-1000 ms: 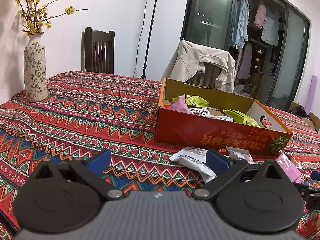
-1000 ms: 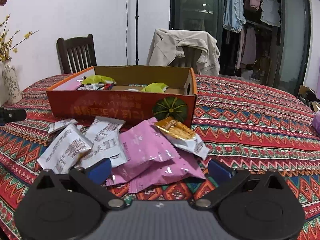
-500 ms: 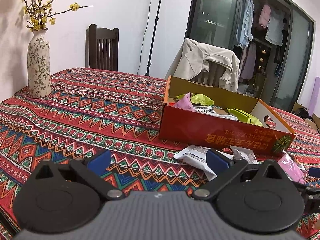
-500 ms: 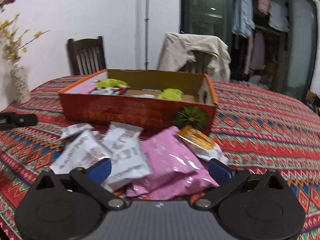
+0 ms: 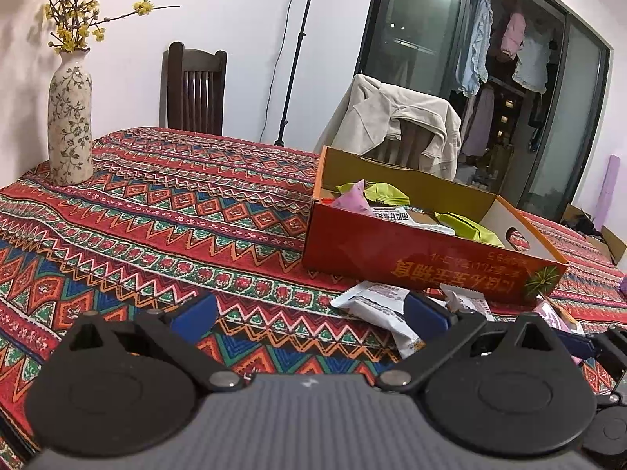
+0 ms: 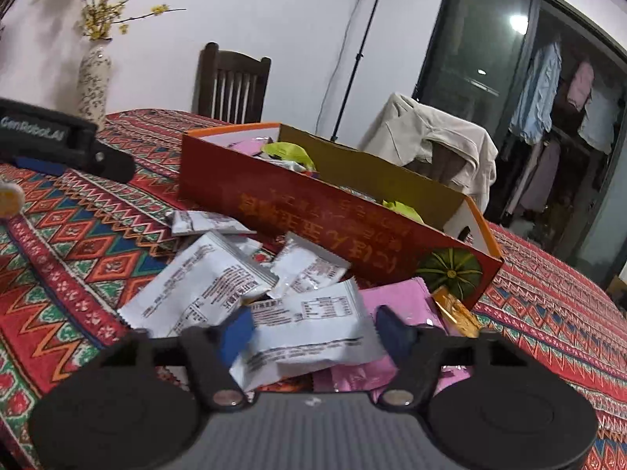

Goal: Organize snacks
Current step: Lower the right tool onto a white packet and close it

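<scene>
An orange cardboard box (image 5: 423, 250) (image 6: 321, 215) holds green, pink and white snack packets. More packets lie on the cloth in front of it: white ones (image 6: 203, 286), pink ones (image 6: 392, 305) and an orange one (image 6: 456, 309). My right gripper (image 6: 311, 329) is open, its fingers on either side of a white packet (image 6: 309, 329) at the front of the pile. My left gripper (image 5: 309, 311) is open and empty over the cloth, left of a white packet (image 5: 376, 303).
A flowered vase (image 5: 69, 117) with yellow blossoms stands at the table's far left. A dark wooden chair (image 5: 196, 86) and a chair draped with a beige jacket (image 5: 399, 125) stand behind the table. The left gripper's body (image 6: 58, 145) shows in the right wrist view.
My right gripper has dropped, tilted and moved left onto the packet pile, its fingers narrowing around a white packet. My left gripper has pulled back slightly.
</scene>
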`<state>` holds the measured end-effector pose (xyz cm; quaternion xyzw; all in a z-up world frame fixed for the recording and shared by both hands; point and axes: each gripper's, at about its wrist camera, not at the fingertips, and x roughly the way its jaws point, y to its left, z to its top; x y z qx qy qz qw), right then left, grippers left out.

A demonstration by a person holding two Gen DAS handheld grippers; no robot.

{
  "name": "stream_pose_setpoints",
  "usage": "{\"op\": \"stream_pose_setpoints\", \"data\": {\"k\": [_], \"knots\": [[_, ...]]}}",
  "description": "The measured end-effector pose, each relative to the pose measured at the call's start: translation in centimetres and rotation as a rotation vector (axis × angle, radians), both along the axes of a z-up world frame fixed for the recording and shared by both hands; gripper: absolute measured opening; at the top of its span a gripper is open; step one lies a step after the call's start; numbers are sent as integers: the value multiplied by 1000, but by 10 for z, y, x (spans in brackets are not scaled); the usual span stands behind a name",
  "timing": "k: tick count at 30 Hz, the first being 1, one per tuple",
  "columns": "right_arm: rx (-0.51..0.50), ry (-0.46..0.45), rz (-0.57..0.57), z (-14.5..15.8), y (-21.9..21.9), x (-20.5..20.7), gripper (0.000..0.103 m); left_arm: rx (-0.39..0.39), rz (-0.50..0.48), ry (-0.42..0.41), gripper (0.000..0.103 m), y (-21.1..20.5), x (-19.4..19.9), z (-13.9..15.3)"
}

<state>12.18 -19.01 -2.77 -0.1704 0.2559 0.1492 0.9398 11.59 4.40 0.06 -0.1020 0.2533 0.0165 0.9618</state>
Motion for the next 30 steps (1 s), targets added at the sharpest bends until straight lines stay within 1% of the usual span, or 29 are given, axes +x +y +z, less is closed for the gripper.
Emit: {"op": "stream_pose_setpoints", "data": {"k": [3,4,5,7,10,11,16,18,19,21,23,24,25,27,29,30], "knots": [[19,8,4,1,-2,1,60,-5,3,1,103,1,0,0],[23,8,9,1,-2,1,56,-5,5,3,103,1,1,0],[27,8,13,1,-2,1,45,-7,6,5,103,2,1,0],[40,-1,8,2,-4,-1,35,-7,9,5,103,2,1,-1],[83,2,-11,3,-12,0,1,-11,10,3,103,2,0,-1],[99,0,-17,4,-15,0,3,-11,10,3,103,2,0,-1],[166,-42,-30,10,-25,-7,2,-13,11,2,103,3,-1,0],[174,-39,-22,10,-25,-7,3,-13,11,2,103,3,0,0],[175,-25,-13,9,-25,-6,5,-14,10,1,103,3,-1,0],[173,1,-4,8,-24,-3,18,-14,11,2,103,3,0,0],[183,35,18,6,-22,-1,56,-15,10,4,103,3,0,-1],[186,55,34,5,-20,1,62,-17,9,5,103,3,0,-1],[180,71,50,4,-17,3,66,-20,9,5,103,4,-1,-1],[164,97,68,2,-9,6,65,-25,9,2,103,5,-2,0],[162,131,83,3,-2,12,69,-30,8,0,103,5,-2,0],[154,145,88,3,3,15,70,-33,7,0,103,6,-3,1]]}}
